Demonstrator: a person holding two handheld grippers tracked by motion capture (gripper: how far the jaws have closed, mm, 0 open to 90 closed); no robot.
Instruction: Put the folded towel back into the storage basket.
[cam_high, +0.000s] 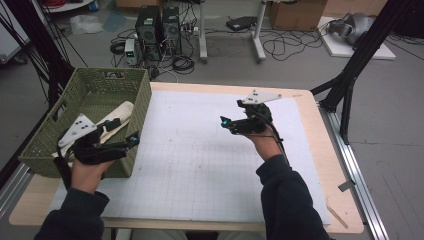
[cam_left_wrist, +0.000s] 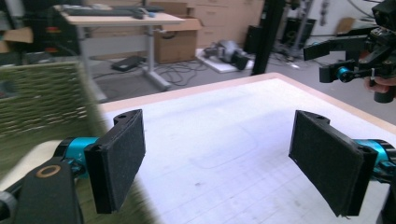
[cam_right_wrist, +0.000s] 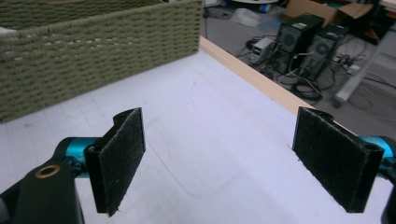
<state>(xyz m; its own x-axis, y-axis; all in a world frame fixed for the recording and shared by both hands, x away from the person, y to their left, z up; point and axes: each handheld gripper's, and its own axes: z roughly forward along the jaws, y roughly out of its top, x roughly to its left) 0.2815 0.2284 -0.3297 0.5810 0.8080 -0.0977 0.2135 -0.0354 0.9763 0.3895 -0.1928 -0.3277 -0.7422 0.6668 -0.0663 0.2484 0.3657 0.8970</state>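
Both grippers look empty here. The left gripper (cam_high: 117, 145) hangs at the near right corner of the green woven basket (cam_high: 142, 107), jaws spread wide with nothing between them. My guess is it's just clear of the cream cloth (cam_high: 120, 114) lying inside the basket. The right gripper (cam_high: 231, 123) hovers farther out over the white gridded mat (cam_high: 200, 165), jaws also apart and bare. The hand and gripper cover much of the cloth, so its full shape is hard to make out.

White mat (cam_high: 200, 160) open; basket (cam_high: 142, 107) walls left, probably blocking.
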